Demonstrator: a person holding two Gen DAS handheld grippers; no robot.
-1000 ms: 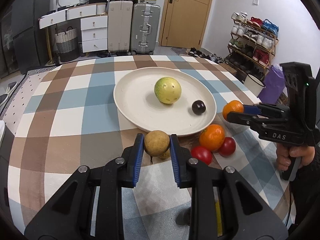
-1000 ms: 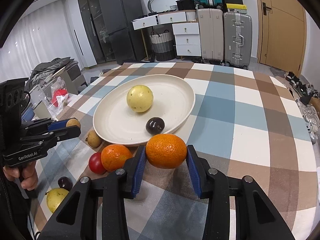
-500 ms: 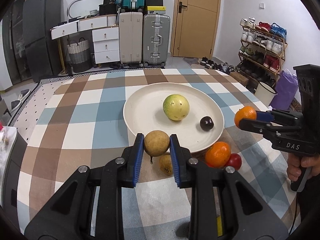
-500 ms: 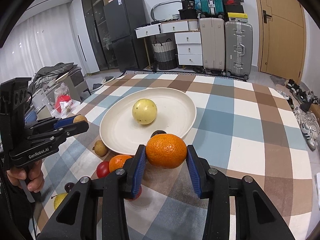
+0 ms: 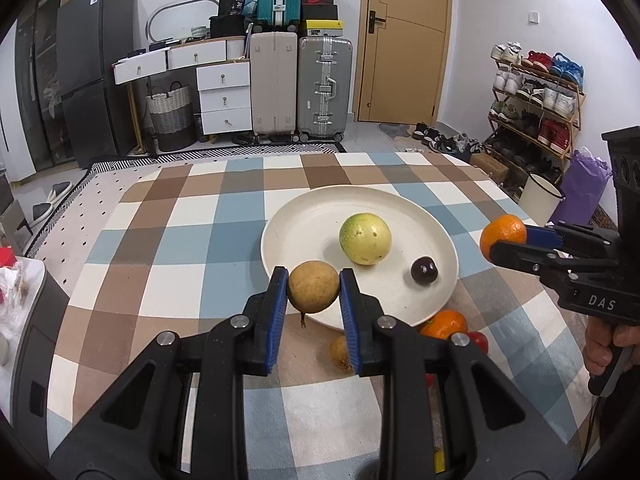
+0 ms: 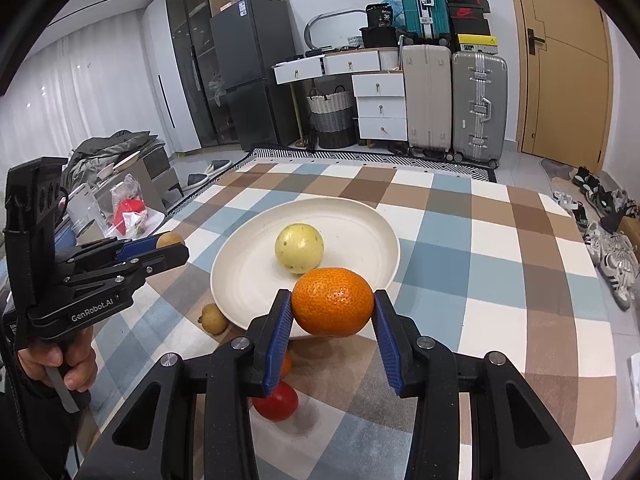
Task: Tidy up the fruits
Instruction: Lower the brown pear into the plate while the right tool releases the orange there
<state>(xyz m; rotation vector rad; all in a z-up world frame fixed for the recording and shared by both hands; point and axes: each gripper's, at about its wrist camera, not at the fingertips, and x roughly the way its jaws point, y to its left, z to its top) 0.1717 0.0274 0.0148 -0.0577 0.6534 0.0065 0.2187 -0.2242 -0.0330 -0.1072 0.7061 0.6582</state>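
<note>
Reading "DAS" (right gripper (image 5: 505, 240))

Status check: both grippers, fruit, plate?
Left gripper shut on brown fruit. Right gripper shut on orange. Plate holds yellow-green fruit, dark fruit. Drop zone unobstructed.

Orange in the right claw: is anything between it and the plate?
Nothing visible blocks it. The orange is clamped in the right claw above the plate's near rim. Inside, the pale round fruit sits mid-plate, with bare plate around it.
</note>
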